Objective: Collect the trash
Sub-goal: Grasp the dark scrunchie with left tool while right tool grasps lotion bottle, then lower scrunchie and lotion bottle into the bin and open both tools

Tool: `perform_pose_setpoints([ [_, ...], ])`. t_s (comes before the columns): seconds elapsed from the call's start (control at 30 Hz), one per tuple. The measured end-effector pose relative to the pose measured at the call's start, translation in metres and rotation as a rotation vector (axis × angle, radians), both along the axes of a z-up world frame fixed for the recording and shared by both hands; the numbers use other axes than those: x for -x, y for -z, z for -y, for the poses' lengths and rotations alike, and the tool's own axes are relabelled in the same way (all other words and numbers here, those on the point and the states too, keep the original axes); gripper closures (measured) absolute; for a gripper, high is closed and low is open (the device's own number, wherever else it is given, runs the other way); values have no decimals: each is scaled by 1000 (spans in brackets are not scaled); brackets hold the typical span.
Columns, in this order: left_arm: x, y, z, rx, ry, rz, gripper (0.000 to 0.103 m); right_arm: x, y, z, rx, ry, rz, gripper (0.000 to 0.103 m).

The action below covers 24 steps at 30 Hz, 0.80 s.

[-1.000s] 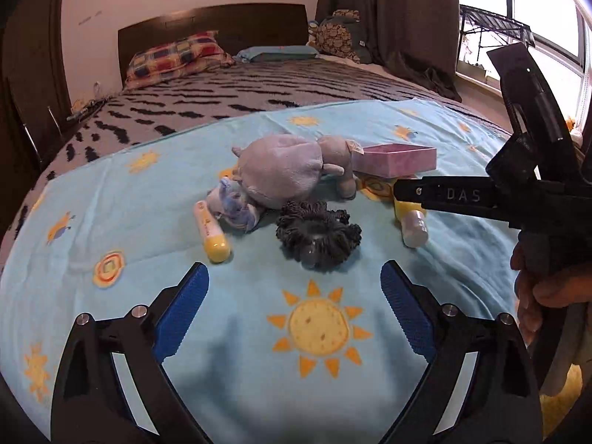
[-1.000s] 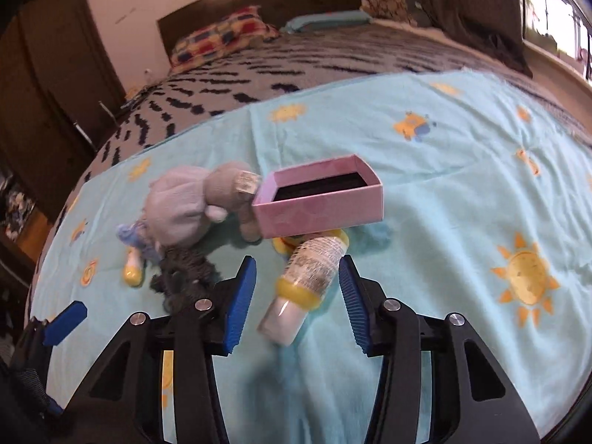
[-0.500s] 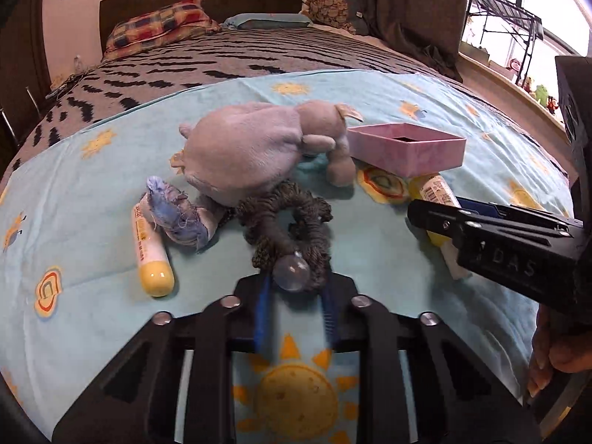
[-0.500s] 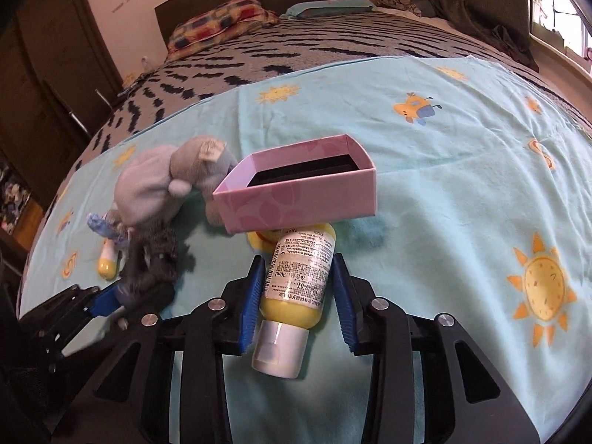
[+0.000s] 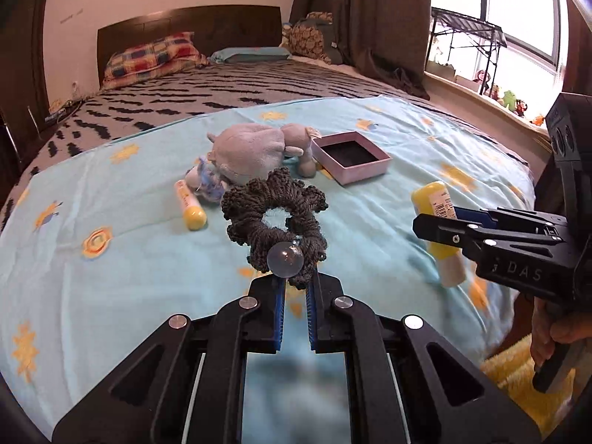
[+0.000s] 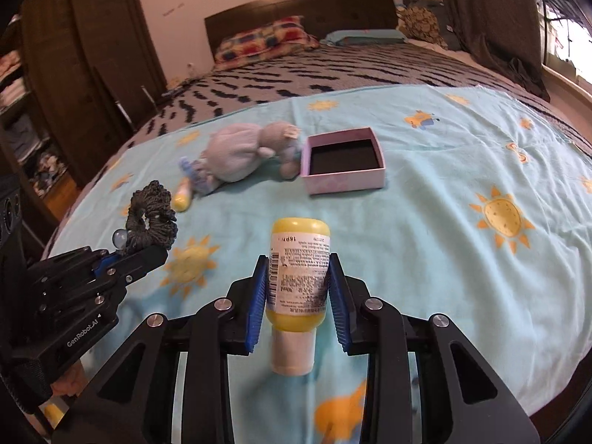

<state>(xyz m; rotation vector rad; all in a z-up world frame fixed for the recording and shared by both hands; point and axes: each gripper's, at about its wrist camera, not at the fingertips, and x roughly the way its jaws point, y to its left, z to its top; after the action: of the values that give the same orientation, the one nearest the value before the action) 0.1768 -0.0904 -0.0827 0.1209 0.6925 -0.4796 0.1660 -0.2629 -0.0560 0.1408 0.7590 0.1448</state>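
Scrunchie (image 5: 275, 218), dark grey and knitted with a clear bead (image 5: 285, 260) on its near edge, stands pinched between the narrow jaws of the left gripper (image 5: 295, 288), lifted clear of the light blue sun-print sheet (image 5: 111, 277). In the right wrist view the right gripper (image 6: 298, 288) has its jaws closed on a yellow bottle (image 6: 298, 277) with a printed label, gripping it at the label; the bottle's white cap points back toward the camera and its rounded yellow base points forward, and it too is held above the sheet. Taking the pink box (image 6: 342, 165) as landmark: it lies open on the sheet beyond both grippers, its dark inside showing. Just beside it on its left, touching or nearly touching its corner, lies a grey-blue plush toy (image 6: 244, 151). Left of the plush, further from the box, a small blue-and-white crumpled thing (image 5: 207, 183) rests against the toy, and a thin yellow-ended tube (image 5: 190, 205) lies beside that on the sheet. Well beyond the box, the sheet ends at a black-and-grey zigzag bedspread (image 5: 207, 92), with a chequered pillow (image 5: 151, 53) and a teal pillow (image 5: 251, 53) against the dark headboard (image 5: 192, 24).
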Motion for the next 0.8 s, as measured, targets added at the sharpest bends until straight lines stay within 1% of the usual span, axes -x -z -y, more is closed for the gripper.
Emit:
perform_pose_setpoints([
  [0.13,41,-9,-19,19,-16,14,95,37,-13,-8,1,-35,63,71],
  [0.27,87,-11,-31,2,-10,56,94,75,-20,-13,-16,-68,116,71],
  [0.33,107,-7,-33,-7,3,64,94,89,-18,-18,-24,-84,121,71],
  [0.43,135,5,-36,-26,14,64,94,107,-6,-25,-28,-106,106,71],
  [0.5,148,16,-38,-22,17,34,94,116,4,-30,-34,-117,87,71],
  [0.6,162,33,-43,-20,14,-7,94,126,22,-35,-73,-133,42,71],
  [0.73,174,63,-45,-33,1,-90,94,139,47,-45,-60,-137,-13,71],
  [0.8,177,77,-49,-24,-6,-136,94,144,58,-48,-80,-141,-45,71],
])
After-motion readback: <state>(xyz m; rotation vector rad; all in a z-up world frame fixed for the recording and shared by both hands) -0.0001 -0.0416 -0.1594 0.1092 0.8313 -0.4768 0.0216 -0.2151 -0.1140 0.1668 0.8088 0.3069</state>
